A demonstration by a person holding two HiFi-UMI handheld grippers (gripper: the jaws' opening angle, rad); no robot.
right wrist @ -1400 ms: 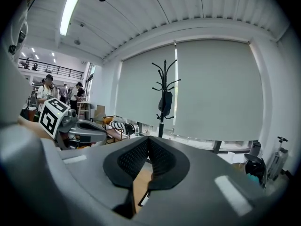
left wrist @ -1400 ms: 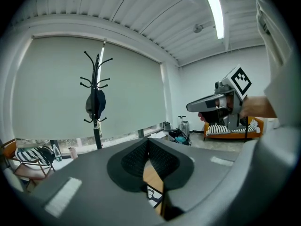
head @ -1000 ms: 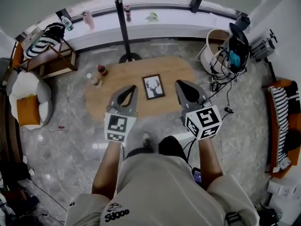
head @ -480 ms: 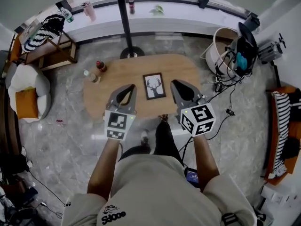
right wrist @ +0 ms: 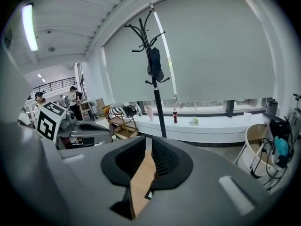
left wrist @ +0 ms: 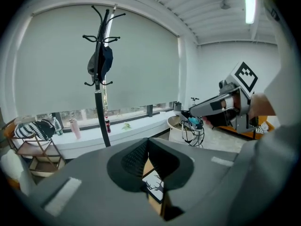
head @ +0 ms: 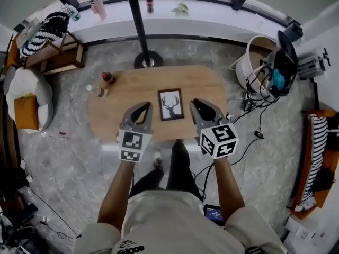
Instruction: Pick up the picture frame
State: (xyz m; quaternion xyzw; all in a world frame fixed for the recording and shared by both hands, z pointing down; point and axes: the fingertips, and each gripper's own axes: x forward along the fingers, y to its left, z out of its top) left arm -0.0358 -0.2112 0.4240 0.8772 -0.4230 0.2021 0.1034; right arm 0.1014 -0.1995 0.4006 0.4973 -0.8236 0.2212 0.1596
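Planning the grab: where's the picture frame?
In the head view, the picture frame lies on the table between the left gripper and the right gripper, whose empty jaws are opening.

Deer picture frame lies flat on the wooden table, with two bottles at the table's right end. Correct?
No. The two bottles stand at the left end of the wooden table, as the head view shows. The deer picture frame does lie flat on it.

A light oval wooden table stands on a grey marbled floor. A dark red-capped bottle and a clear bottle stand near its left end. A black coat stand rises behind it, and a white armchair with an orange cushion sits far left.
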